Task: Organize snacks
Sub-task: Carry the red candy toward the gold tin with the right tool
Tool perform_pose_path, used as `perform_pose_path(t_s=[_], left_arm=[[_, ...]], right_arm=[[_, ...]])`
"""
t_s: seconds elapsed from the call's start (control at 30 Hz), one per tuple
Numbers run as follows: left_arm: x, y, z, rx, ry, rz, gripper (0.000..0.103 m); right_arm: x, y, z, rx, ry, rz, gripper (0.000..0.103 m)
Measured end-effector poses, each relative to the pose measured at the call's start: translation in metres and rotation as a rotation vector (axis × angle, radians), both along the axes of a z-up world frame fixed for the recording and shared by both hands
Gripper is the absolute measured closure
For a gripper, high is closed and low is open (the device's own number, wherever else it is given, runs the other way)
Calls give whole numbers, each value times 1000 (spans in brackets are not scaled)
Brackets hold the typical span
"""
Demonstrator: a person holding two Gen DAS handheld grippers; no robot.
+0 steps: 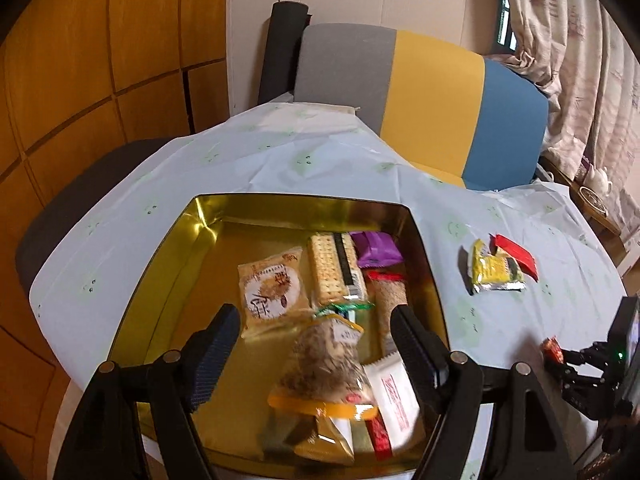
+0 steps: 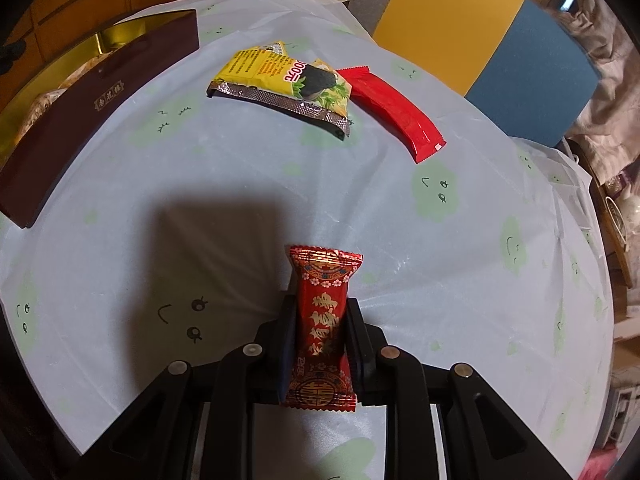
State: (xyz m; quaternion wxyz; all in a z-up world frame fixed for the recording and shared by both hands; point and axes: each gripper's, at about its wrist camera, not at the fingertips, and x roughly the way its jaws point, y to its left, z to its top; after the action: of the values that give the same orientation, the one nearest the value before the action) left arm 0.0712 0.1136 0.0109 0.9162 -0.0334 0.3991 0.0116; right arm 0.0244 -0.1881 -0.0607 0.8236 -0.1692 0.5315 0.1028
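Readable on the yellow snack packet [image 2: 280,80]: red digits "000" with a further character, seen upside down, plus small print too fine to make out. Gold Chinese characters on the red candy wrapper [image 2: 322,320] and a gold emblem on the dark box side [image 2: 108,94], neither legible.

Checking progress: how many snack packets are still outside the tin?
3: yellow packet and red bar lying on the tablecloth, red candy held in the right claw.

The tin [image 1: 192,236] sits on the tabletop [image 1: 280,160]. Two packets [image 1: 498,266] lie at its 3 o'clock. Cracker pack [image 1: 334,270] lies inside, round-label packet [image 1: 272,288] at its 9 o'clock.
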Motion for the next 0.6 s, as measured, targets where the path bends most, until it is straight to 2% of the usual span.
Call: perform_pose_path(t_s=[0.37, 0.6], left_arm=[[-23, -7, 1, 32, -17, -30, 24], [-36, 4, -3, 26, -18, -8, 24]], right_arm=[[-1, 0, 1, 9, -4, -3, 79], [0, -3, 0, 13, -10, 2, 79]])
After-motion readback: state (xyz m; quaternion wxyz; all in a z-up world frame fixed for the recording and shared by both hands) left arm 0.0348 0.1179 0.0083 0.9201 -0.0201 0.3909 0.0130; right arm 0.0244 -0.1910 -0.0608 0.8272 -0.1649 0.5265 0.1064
